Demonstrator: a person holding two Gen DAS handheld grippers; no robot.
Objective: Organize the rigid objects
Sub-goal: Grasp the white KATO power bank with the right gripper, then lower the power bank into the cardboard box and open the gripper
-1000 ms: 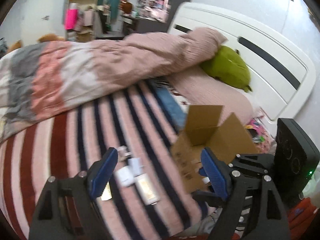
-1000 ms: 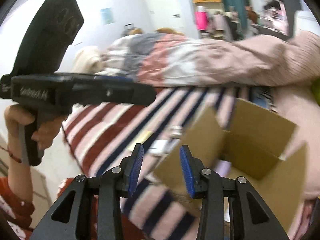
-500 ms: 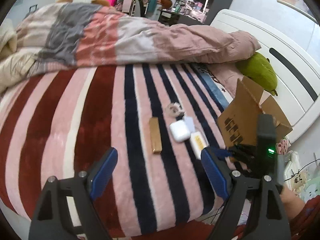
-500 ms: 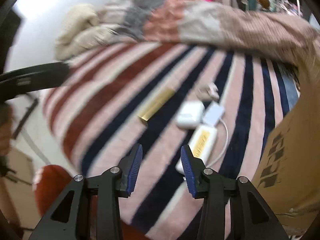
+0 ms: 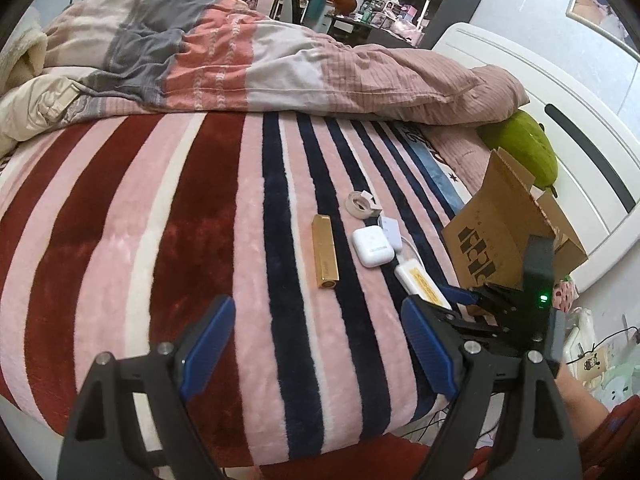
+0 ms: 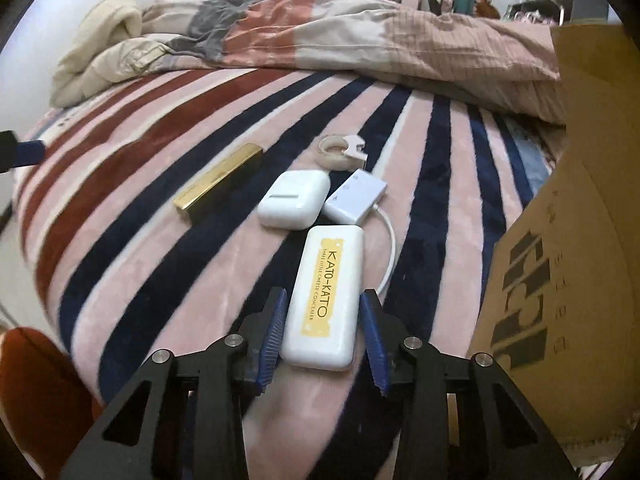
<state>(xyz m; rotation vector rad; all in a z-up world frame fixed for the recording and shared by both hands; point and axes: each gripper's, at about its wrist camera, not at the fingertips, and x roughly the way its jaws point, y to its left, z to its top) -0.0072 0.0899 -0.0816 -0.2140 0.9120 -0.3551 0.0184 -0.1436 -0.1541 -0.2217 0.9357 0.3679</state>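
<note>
Several small items lie on the striped blanket: a gold bar-shaped case (image 6: 219, 183) (image 5: 325, 251), a white earbud case (image 6: 294, 205) (image 5: 373, 245), a white adapter with a cable (image 6: 355, 197), a tape roll (image 6: 341, 148) (image 5: 362, 204), and a white KATO-KATO case (image 6: 325, 296) (image 5: 421, 283). My right gripper (image 6: 323, 338) is open, its jaws either side of the KATO-KATO case's near end, not closed on it. My left gripper (image 5: 316, 340) is wide open and empty above the blanket's near edge. An open cardboard box (image 6: 568, 240) (image 5: 512, 228) stands at the right.
A rumpled pink, grey and white duvet (image 5: 248, 56) lies across the far side of the bed. A green plush (image 5: 524, 148) rests by the white headboard (image 5: 568, 92). Shelves and clutter fill the room behind. The bed edge is just below both grippers.
Both grippers swung from the box toward the items on the blanket. My right gripper moved down and forward until its jaws bracket the KATO-KATO case.
</note>
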